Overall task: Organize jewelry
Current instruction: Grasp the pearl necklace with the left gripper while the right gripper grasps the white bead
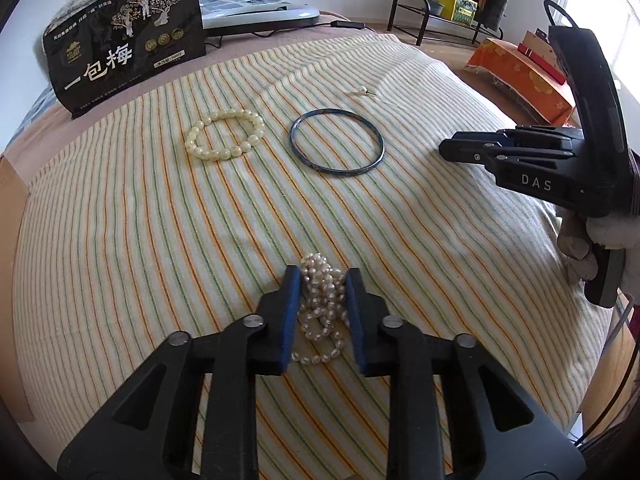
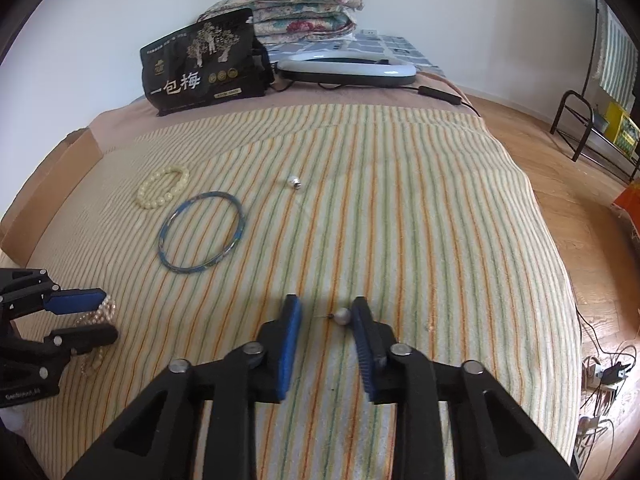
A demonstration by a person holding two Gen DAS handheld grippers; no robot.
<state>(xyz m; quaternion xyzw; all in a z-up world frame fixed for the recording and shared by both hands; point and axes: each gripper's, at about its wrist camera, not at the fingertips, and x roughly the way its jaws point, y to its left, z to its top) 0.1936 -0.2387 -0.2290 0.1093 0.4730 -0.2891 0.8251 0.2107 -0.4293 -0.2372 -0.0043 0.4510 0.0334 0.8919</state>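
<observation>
The left tongs (image 1: 323, 280) straddle a heaped strand of small pinkish-white pearls (image 1: 322, 307) on the striped bedspread (image 1: 400, 220), pads beside it, grip uncertain. The right tongs (image 2: 326, 312) stand wide around 1 loose round white pearl earring (image 2: 342, 314) touching the right pad.

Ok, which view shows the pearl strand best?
The left wrist view: the pearl strand lies bunched on the striped cloth, close up between the left gripper fingers. The right wrist view shows only part of it at the frame's left edge, largely hidden by that gripper.
</observation>
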